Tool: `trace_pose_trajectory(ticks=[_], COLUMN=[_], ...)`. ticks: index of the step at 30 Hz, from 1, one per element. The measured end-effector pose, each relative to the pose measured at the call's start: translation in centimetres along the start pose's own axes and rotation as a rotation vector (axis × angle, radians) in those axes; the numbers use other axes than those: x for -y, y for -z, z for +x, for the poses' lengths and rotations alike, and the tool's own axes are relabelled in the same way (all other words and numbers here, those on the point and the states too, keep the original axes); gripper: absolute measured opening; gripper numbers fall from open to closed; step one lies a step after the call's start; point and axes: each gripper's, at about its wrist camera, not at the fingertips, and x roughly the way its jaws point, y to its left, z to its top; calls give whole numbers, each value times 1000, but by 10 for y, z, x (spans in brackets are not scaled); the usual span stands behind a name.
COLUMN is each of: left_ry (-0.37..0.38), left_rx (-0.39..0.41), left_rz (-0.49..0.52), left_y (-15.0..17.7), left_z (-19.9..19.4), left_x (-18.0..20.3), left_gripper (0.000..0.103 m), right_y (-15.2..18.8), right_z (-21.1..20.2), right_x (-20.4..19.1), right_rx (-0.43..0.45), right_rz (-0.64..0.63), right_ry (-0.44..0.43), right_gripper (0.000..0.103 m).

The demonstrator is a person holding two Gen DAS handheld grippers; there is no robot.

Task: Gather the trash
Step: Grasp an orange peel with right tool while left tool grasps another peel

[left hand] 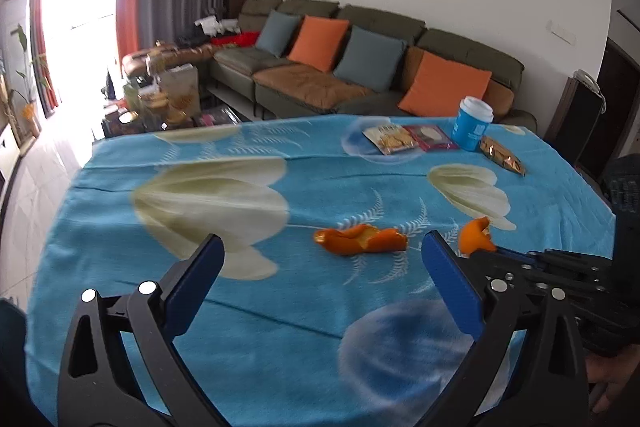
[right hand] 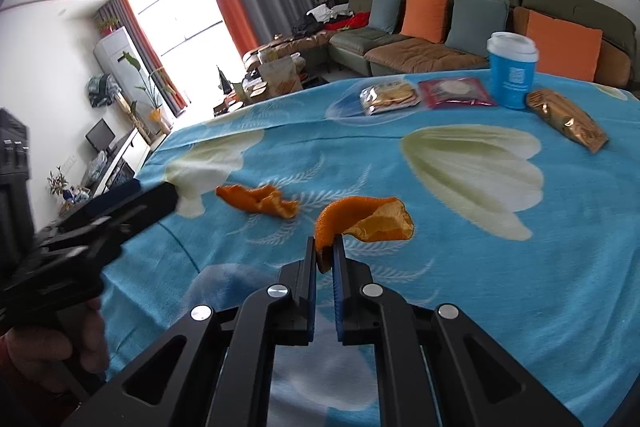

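The right gripper (right hand: 325, 247) has its two blue-padded jaws drawn nearly together, pinching one end of a curled piece of orange peel (right hand: 362, 221); the rest of that peel sticks out past the fingertips, and it is hard to say whether it is lifted clear of the blue flowered tablecloth (right hand: 400, 307) or brushing it. The left gripper (left hand: 322, 251) hangs above the cloth with its jaws spread wide and nothing between them. Just beyond its open fingertips a second peel (left hand: 360, 239) lies flat on the cloth, untouched. Further out, near the far edge of the table, sit a blue cup (right hand: 512, 71) with a white lid, a clear cracker packet (right hand: 388, 95), a red packet (right hand: 456, 91) and a gold snack wrapper (right hand: 566, 119), all close together. Behind the table is a green sofa (right hand: 440, 11) with orange and grey-blue cushions. No bin or bag shows in either view. The step in hand looks like picking up the peels, one already gripped. Next, the left gripper would likely need to lower over the loose peel and close on it, and the held peel would need carrying to a trash container somewhere out of sight.
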Motion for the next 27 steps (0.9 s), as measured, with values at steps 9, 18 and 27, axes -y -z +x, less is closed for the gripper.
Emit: trace_pose_trajectory(ticks=[9,18,27], left_ry=[48,57,66], left_rx=[-119,-162,-136], left_rz=[-80,-95,-81], left_y=[-1,1,2], left_z=[51,73,70], left_x=[-5,-3,-1], left_gripper=[59,22,10], right_y=[0,2,5], right_z=[-1,-4,-13], right_x=[14,15,11], right_rx=[5,10,26], right_rz=[20,21,12], right_ry=[-16,-25,-26], right_gripper=[6,6,6])
